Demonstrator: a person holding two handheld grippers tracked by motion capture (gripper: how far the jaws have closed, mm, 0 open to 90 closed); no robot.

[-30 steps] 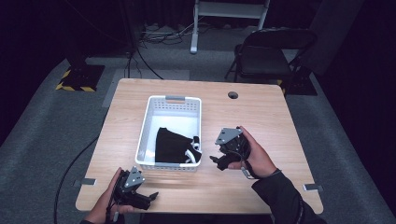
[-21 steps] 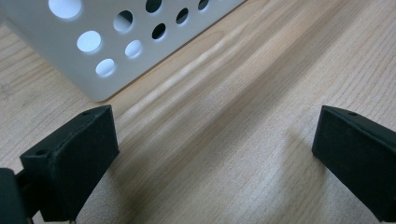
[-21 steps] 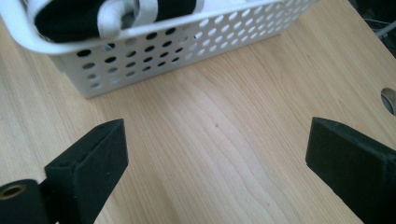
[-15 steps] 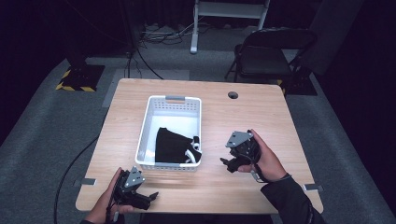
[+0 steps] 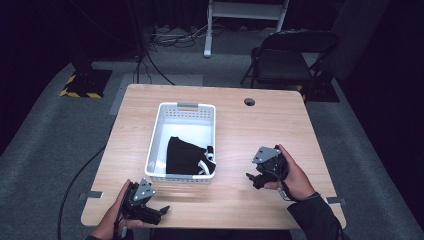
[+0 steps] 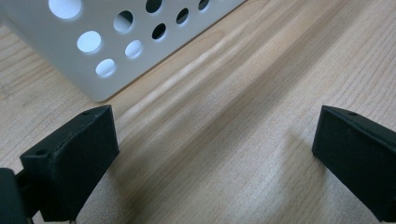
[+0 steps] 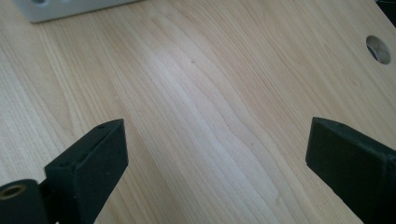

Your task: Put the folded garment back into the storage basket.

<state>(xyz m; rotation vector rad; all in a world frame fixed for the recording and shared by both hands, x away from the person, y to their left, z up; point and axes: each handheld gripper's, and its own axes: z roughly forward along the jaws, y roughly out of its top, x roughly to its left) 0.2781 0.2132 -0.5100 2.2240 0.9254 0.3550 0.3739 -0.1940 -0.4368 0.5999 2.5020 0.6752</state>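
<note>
A white perforated basket [image 5: 156, 136] stands on the wooden table [image 5: 250, 135], left of centre, with a black garment with white trim [image 5: 186, 156] lying inside. My left gripper [image 5: 161, 212] rests by the table's front left edge, just in front of the basket, jaws wide apart over bare wood; its own view shows the basket corner [image 6: 93, 46] ahead of my left gripper [image 6: 215, 154]. My right gripper [image 5: 253, 180] sits on the table to the right of the basket, held in a hand, and stands open [image 7: 215, 158] over bare wood.
A round cable hole [image 5: 249, 102] is in the table's far right part, also in the right gripper view as a hole [image 7: 378, 49]. A black folding chair [image 5: 285, 60] stands behind the table. A cable [image 5: 75, 175] trails on the floor at left.
My right gripper has moved right and toward the front edge, away from the basket, and has settled lower. The left gripper has stayed in place.
</note>
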